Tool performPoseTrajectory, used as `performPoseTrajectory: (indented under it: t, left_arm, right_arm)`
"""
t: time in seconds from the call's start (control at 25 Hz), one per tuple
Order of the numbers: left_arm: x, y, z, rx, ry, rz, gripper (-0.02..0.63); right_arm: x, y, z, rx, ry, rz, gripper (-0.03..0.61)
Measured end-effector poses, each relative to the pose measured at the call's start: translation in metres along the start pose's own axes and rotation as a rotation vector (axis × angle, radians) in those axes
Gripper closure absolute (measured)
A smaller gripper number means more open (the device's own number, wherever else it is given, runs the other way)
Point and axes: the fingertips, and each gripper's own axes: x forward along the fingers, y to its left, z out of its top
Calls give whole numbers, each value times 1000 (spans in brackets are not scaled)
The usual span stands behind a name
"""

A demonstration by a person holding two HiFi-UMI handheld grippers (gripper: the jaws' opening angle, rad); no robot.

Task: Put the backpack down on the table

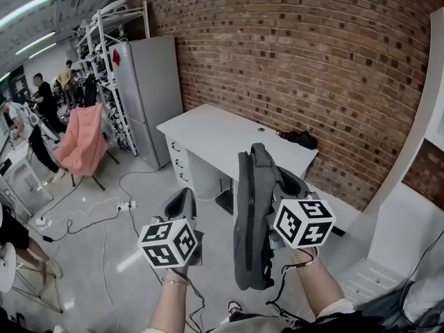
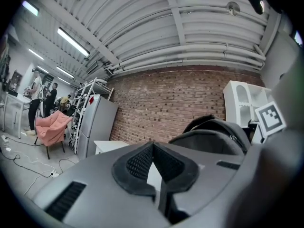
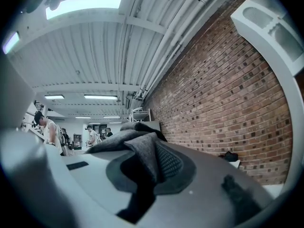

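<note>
Wears a thin bracelet [image 1: 173, 281] on the left wrist; shows grey left gripper [image 2: 153, 148] and right gripper [image 3: 153, 148], each topped with a white, black-marked cube [image 1: 170, 243].

backpack [image 1: 250, 214]: dark grey, slim, hung upright in the air short of the table, fabric fold pinched in right gripper [image 3: 151, 160] | table [image 1: 222, 127]: white, with drawers, stood against brick wall

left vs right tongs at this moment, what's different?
The left tongs are shut on nothing and their pads meet, while the right tongs are shut on fabric of the backpack. The left tongs carry no load. The backpack hangs upright off the right tongs, short of the white table. Shared: both point level toward the brick wall.
</note>
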Motion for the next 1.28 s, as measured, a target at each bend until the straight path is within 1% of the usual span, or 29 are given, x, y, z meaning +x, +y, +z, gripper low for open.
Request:
performPoseTrajectory:
  t: [0.32,0.76,1.04,1.28]
  left_arm:
    - [62,37,7,-20,-8,39,600]
    - [143,53,18,-13,-14,31,600]
    - [173,64,11,-13,7,40,601]
    - [191,76,11,-5,24,44,601]
  right_arm:
    - [69,-18,6,-19,-11,13,534]
    - [143,-51,15,-5,5,25,534]
    - [172,-66,19,-12,-3,29,534]
    - [195,-76,11,-1,37,32,534]
